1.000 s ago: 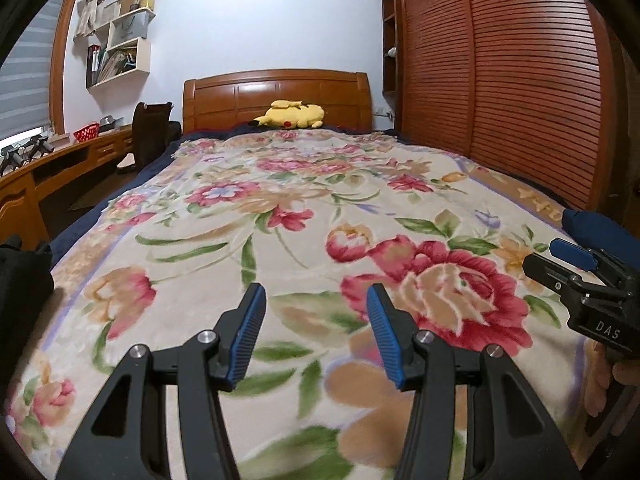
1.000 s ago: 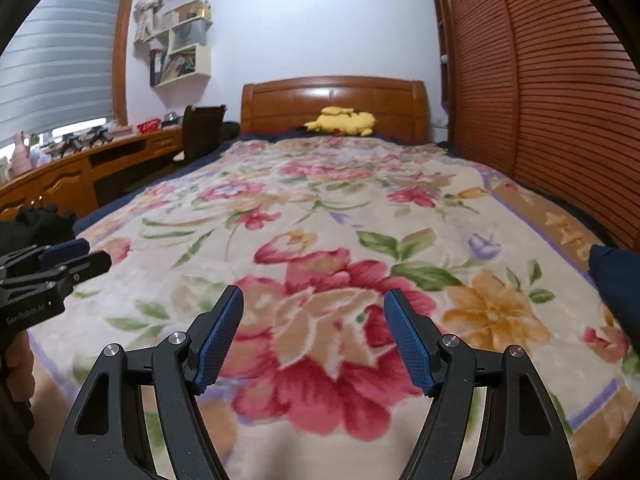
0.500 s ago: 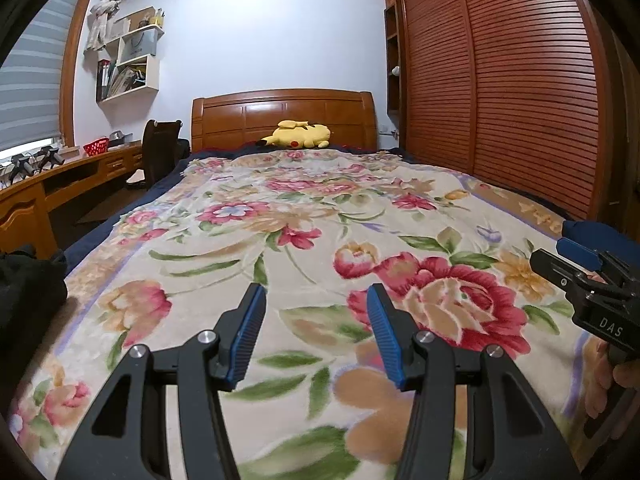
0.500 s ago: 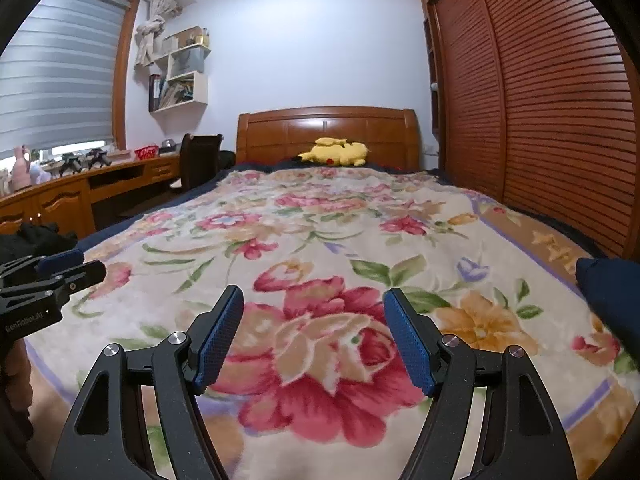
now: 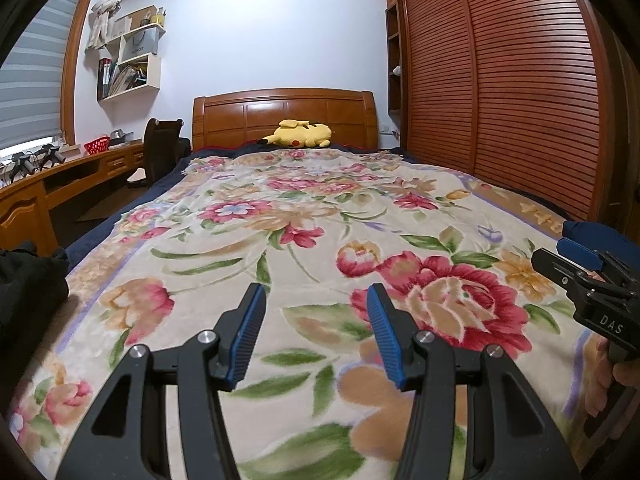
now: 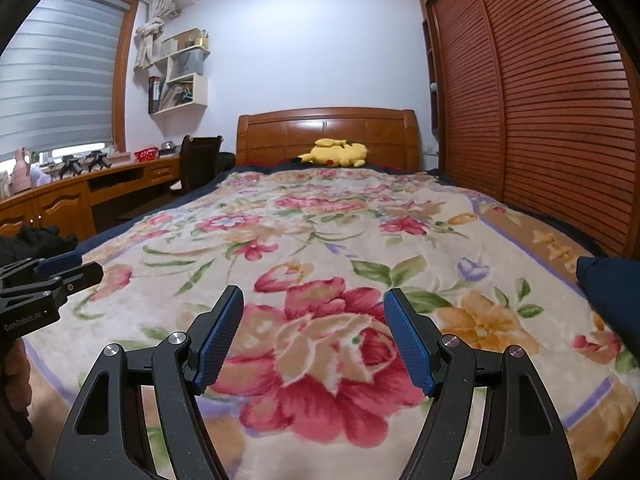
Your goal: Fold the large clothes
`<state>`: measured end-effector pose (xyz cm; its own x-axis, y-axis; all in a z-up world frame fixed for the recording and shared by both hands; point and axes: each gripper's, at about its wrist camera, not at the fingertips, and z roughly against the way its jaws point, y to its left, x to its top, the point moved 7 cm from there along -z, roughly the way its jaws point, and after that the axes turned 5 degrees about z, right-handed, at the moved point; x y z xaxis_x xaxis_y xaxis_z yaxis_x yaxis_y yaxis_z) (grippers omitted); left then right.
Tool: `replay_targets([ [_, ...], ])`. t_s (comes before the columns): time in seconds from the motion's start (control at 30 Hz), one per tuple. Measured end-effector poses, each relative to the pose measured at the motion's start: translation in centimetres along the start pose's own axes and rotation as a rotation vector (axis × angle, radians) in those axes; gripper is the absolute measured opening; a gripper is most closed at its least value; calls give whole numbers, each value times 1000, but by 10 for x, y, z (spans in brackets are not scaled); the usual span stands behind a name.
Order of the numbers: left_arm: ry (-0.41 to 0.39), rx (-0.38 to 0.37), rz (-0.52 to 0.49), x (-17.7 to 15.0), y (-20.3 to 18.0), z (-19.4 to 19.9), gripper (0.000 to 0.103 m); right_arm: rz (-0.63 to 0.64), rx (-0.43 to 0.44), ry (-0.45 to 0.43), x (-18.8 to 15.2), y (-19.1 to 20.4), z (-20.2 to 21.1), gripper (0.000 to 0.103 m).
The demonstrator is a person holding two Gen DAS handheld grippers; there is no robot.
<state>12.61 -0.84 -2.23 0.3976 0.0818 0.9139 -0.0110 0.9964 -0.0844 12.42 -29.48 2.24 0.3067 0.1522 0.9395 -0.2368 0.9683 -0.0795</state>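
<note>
A large floral blanket (image 5: 320, 216) (image 6: 340, 240) lies spread flat over the bed. My left gripper (image 5: 316, 292) hovers over its near end, open and empty. My right gripper (image 6: 315, 292) hovers beside it, open wider, with nothing between its blue pads. Each gripper shows at the edge of the other's view: the right gripper (image 5: 580, 268) and the left gripper (image 6: 60, 276). A black garment (image 5: 28, 280) (image 6: 36, 240) lies bunched at the bed's left edge. A navy garment (image 5: 600, 236) (image 6: 612, 288) lies at the right edge.
A yellow plush toy (image 5: 300, 134) (image 6: 336, 152) rests at the wooden headboard (image 5: 284, 116). Slatted wardrobe doors (image 5: 520, 100) run along the right side. A wooden desk (image 6: 60, 204) and a dark chair (image 5: 160, 148) stand on the left, under wall shelves.
Both views have tipped upward a little, the right one more, so more wall and ceiling show. Both jaws stand as wide as before and nothing was taken hold of.
</note>
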Motion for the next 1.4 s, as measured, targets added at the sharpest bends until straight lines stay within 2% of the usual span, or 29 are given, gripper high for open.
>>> replay_targets([
  [1.4,-9,-4,-1,1,-1,4,52,0,-1,-1,-1,1,0,75],
])
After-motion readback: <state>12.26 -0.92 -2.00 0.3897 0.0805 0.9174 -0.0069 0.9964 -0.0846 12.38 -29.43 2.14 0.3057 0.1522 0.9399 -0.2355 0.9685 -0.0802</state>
